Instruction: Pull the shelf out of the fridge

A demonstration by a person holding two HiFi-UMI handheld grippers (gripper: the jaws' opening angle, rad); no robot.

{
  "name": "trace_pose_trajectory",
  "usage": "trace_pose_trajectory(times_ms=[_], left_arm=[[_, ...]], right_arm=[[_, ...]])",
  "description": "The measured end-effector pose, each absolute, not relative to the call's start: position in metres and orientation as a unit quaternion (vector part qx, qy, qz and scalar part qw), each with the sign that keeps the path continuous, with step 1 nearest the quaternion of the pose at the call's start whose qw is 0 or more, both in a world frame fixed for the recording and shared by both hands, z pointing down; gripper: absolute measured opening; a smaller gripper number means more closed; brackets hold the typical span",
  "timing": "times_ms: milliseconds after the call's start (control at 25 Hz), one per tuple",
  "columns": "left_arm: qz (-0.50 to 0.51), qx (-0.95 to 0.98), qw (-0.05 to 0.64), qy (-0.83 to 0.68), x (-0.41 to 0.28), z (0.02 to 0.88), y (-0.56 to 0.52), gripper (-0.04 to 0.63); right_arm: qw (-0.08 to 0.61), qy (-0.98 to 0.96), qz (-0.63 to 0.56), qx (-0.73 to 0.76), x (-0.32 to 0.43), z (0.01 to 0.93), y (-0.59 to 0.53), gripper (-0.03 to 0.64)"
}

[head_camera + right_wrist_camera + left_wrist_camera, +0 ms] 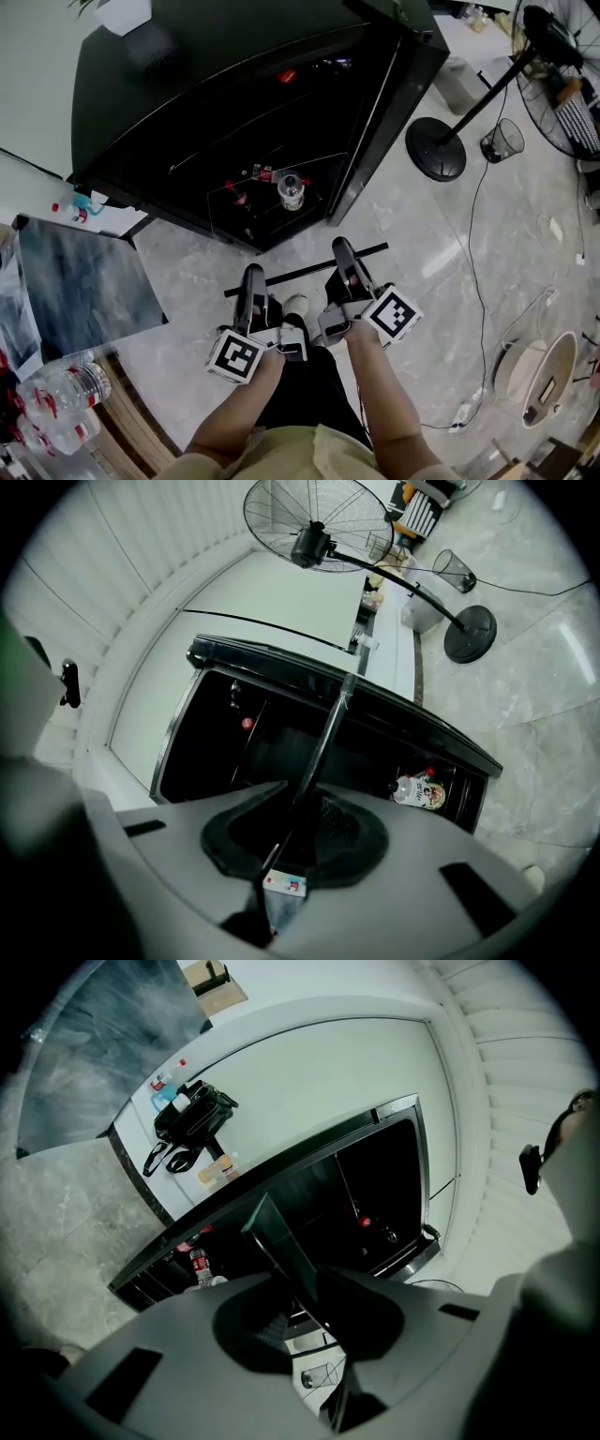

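Standing fan [436,150], wire bin [503,141], black bag [192,1115]

Fridge interior [272,131] mostly in darkness

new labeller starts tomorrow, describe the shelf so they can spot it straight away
Find the big black fridge standing open at the top of the head view. Just below it, over the pale floor, the left gripper and right gripper clamp one thin dark bar between them: the shelf, seen edge-on. Unlike the bottle, it is outside the fridge.
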State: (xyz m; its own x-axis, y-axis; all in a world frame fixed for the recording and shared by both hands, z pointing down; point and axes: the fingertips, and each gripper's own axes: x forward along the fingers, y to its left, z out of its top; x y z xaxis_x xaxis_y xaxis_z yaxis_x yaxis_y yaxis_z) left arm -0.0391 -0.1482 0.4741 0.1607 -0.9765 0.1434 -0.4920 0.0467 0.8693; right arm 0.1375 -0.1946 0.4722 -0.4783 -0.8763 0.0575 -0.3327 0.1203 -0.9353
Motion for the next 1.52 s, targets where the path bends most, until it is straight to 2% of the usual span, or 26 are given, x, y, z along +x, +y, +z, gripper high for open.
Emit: trace_pose_trajectory(times_ms=[760,1520], left_arm=[[-0.269,0.693,0.413,-0.526,-0.006,0.389,-0.09,0.077],[-0.26,0.764,0.404,-0.432,0.007,0.31,-0.095,0.077]], right_arm=[[0.298,0.709,-0.453,-0.45,0.174,0.383,-0.112,0.075],[0.327,0.703,-0.389,-0.497,0.18,0.302,-0.073,0.086]])
